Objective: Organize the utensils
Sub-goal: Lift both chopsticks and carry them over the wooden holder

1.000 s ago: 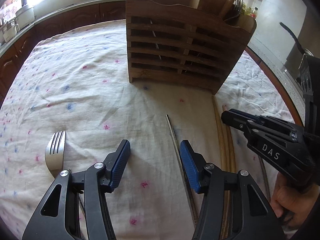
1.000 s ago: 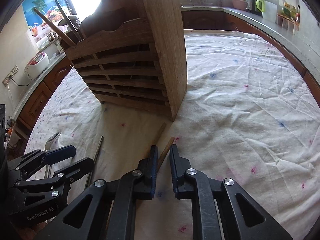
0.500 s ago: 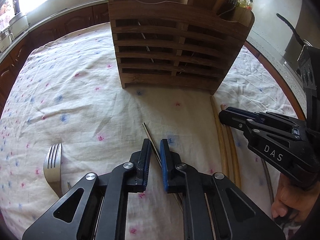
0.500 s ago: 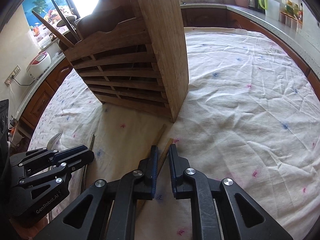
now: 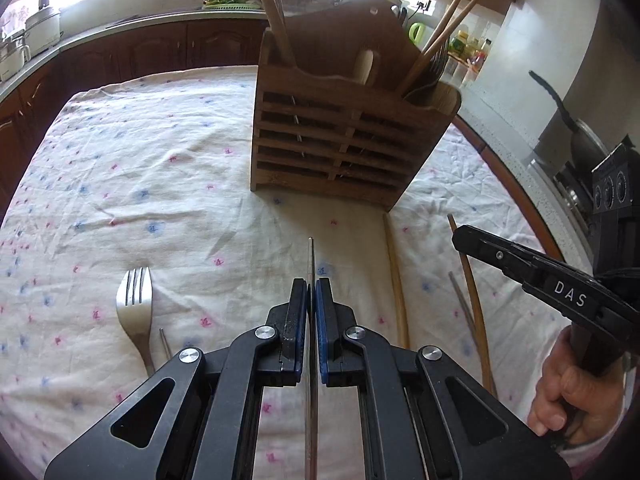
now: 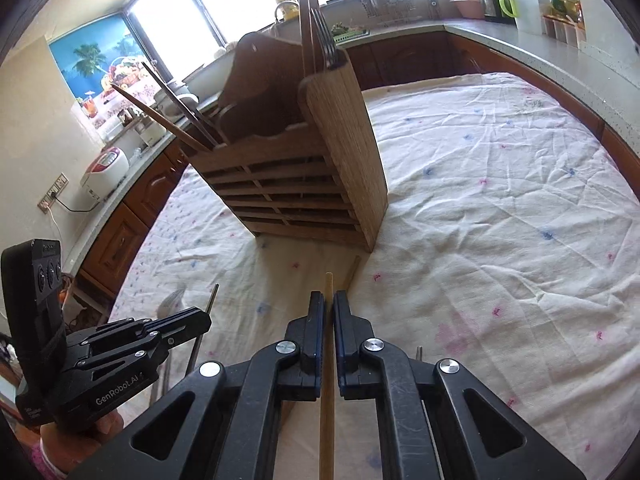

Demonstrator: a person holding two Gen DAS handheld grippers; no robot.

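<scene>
Slatted utensil holder (image 5: 344,148): matt brown wood, visible grain. In front of it, crumpled white cotton-like tablecloth (image 5: 160,184); left of holder, fork (image 5: 136,312) of brushed, dull-shining metal.

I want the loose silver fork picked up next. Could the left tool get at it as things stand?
Probably not right away. The silver metal fork lies open on the white flowered cloth with nothing around it, but the left tool is shut on a thin metal chopstick, which it must first put away.
</scene>
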